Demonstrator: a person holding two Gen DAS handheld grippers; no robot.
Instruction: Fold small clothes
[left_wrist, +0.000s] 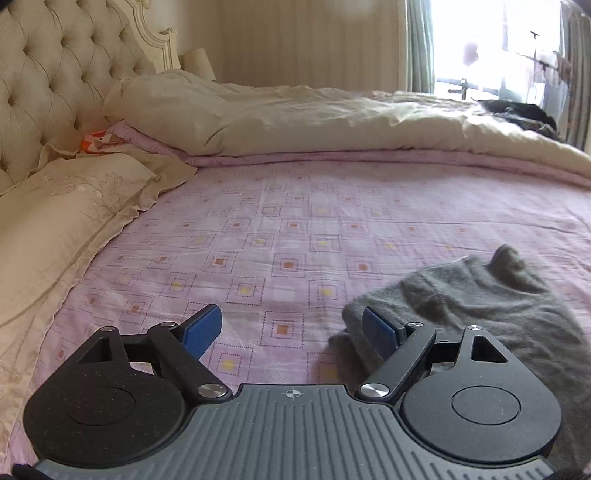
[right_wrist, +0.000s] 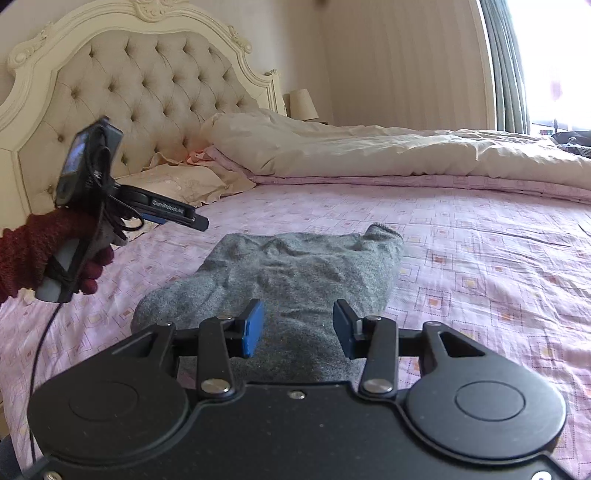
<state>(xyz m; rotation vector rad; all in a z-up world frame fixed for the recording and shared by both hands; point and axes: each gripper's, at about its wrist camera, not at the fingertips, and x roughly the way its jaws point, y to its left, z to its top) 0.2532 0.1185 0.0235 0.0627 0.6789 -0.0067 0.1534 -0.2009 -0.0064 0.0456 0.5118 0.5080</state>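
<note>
Right view only: gloved hand (right_wrist: 79, 258) holding left tool (right_wrist: 195, 221) | grey garment (right_wrist: 295, 269) under right tool (right_wrist: 298, 328), right of left tool | both tools apart, unclamped

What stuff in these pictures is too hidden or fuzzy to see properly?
- Grey knitted garment: its near end is hidden under the right gripper in the right wrist view; the left wrist view cuts off its right side.
- Small orange patterned thing by the headboard: mostly buried under bedding, left wrist view.
- Dark heap at the bed's far end: too small and glare-washed.
- Outside the window: overexposed.
</note>
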